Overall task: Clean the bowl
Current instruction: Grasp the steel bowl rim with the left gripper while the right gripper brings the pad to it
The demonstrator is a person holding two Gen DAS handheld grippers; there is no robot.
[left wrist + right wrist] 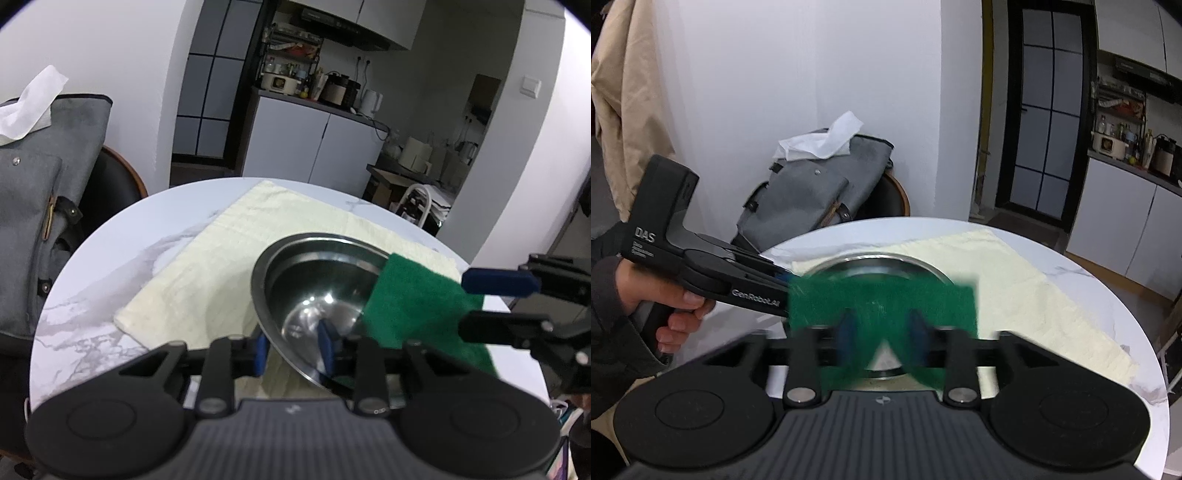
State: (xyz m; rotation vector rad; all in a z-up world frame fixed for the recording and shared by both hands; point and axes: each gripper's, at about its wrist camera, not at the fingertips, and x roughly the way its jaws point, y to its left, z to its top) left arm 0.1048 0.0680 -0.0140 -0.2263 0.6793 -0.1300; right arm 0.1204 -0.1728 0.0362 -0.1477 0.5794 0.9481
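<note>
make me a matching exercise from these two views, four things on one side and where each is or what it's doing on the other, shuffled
Things:
1. metal bowl
2. green scouring pad
3. cream cloth
4. grey bag

Places or states:
A. spread flat on the marble table
B. tilted, rim pinched by the left gripper
C. on a chair beside the table, white tissue on top
D. clamped in the right gripper, reaching into the bowl

Pairs: 1-B, 2-D, 3-A, 4-C

Black gripper [783, 284] (white "DAS" lettering), blue-padded fingers [325, 345], dark sleeve [605, 295].
</note>
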